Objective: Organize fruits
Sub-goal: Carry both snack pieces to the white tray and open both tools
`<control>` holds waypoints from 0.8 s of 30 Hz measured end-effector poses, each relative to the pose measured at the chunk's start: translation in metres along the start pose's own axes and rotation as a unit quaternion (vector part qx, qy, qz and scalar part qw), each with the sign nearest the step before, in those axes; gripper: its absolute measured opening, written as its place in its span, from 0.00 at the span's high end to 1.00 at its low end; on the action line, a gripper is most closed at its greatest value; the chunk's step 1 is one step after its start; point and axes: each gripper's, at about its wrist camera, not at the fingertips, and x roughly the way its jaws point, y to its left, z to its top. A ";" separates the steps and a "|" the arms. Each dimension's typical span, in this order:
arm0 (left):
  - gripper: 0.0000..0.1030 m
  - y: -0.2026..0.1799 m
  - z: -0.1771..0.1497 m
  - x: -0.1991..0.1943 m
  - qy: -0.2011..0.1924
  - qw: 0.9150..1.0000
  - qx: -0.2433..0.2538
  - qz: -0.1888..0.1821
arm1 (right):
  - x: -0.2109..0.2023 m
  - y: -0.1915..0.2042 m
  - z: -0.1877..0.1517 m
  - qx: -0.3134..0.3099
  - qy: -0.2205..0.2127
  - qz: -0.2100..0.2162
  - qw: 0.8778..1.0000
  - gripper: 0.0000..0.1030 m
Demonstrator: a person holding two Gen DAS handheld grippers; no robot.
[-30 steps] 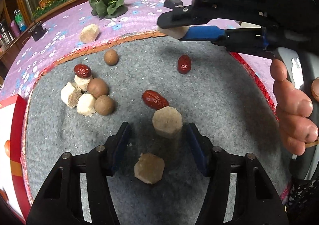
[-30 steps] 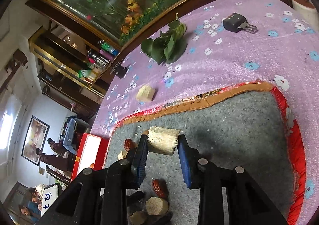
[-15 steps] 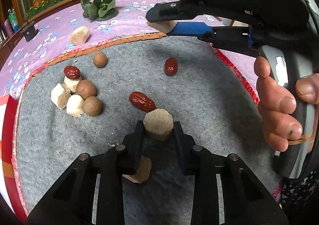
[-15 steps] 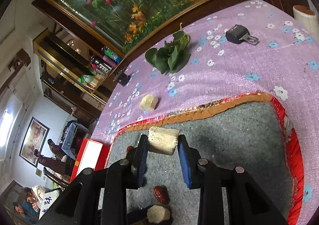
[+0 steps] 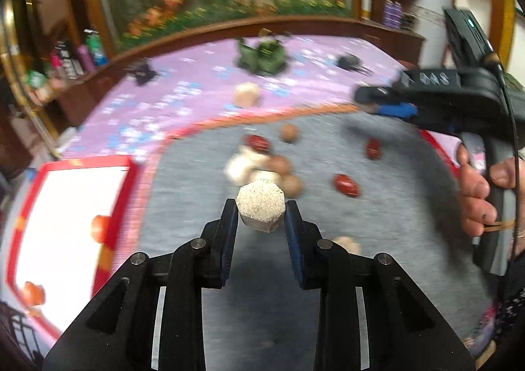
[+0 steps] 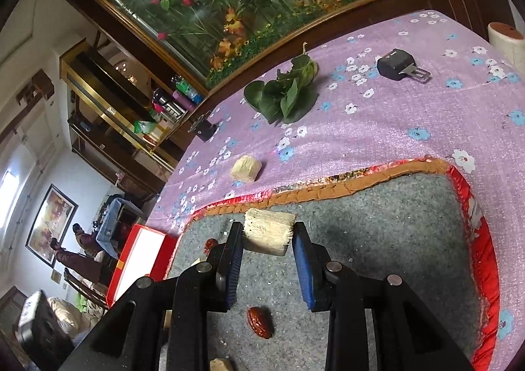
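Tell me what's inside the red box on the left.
The red box shows a white interior with two blurred orange-red round items, probably fruit. Its lower part runs out of frame, so the rest is unseen.

mat (image 6: 377,239): grey felt, matt, fuzzy; shiny red/orange cloth trim
counter cover (image 6: 393,128): purple floral, faint sheen
left tool (image 5: 261,223): matt black plastic, blue pads, metal pins
hex block (image 5: 261,205): grainy, rough
held chunk (image 6: 269,234): fibrous, pale
dates (image 6: 260,321): glossy, wrinkled

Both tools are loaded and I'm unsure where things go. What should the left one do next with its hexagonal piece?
Probably carry the hexagonal piece, held in the left tool, left toward the red box; the piece is already up off the grey mat.
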 end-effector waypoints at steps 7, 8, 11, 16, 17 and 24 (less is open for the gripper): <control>0.73 0.042 -0.008 -0.008 -0.021 0.997 -0.032 0.060 | -0.003 -0.004 -0.002 -0.003 -0.023 -0.006 1.000 0.71; 0.73 0.047 -0.009 -0.010 -0.023 0.997 -0.036 0.066 | -0.004 -0.004 -0.002 -0.003 -0.027 -0.006 1.000 0.71; 0.73 0.064 -0.014 -0.015 -0.029 0.995 -0.054 0.078 | -0.008 -0.004 -0.003 -0.006 -0.042 -0.006 0.999 0.71; 0.73 0.088 -0.019 -0.018 -0.032 0.992 -0.076 0.090 | -0.012 0.008 -0.006 -0.026 -0.055 -0.006 0.998 0.71; 0.73 0.092 -0.021 -0.020 -0.033 0.992 -0.079 0.093 | -0.010 0.014 -0.008 -0.031 -0.054 -0.005 0.998 0.71; 0.73 0.124 -0.031 -0.028 -0.044 0.987 -0.105 0.112 | 0.008 0.075 -0.026 -0.083 -0.031 0.029 0.996 0.71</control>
